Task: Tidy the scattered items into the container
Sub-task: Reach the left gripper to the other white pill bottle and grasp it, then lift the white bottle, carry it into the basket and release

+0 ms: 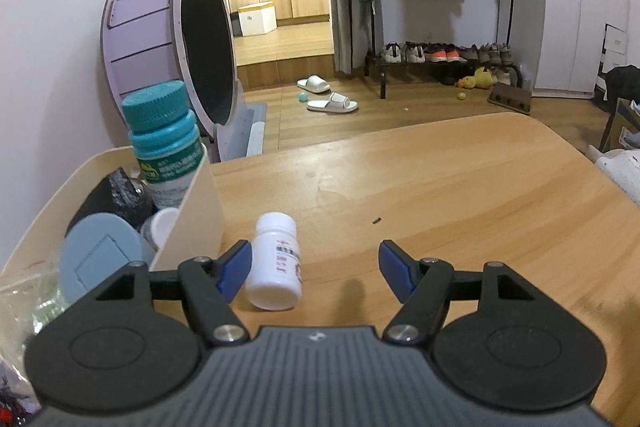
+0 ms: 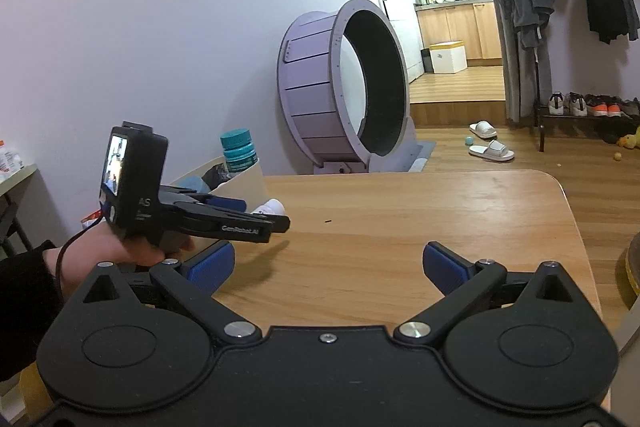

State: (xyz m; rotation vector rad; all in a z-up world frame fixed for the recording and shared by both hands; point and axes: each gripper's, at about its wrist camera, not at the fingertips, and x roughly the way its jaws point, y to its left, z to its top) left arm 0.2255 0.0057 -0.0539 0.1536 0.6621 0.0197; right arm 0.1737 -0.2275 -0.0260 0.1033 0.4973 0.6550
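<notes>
A small white pill bottle (image 1: 274,261) lies on its side on the wooden table (image 1: 440,187), just right of the beige container (image 1: 192,223). My left gripper (image 1: 314,267) is open, low over the table, with its left finger beside the bottle. The container holds a teal-capped bottle (image 1: 164,139), a blue-grey round lid (image 1: 100,259), a black bag (image 1: 116,195) and a small white item. My right gripper (image 2: 326,265) is open and empty over the table. In its view the left gripper (image 2: 276,223) reaches at the white bottle (image 2: 272,207) beside the container (image 2: 244,179).
A tiny dark speck (image 1: 376,220) lies mid-table. A clear plastic bag (image 1: 24,291) sits at the container's near left. Beyond the table are a purple cat wheel (image 1: 172,39), slippers (image 1: 332,103) and a shoe rack (image 1: 448,59). The table's far edge curves at the right.
</notes>
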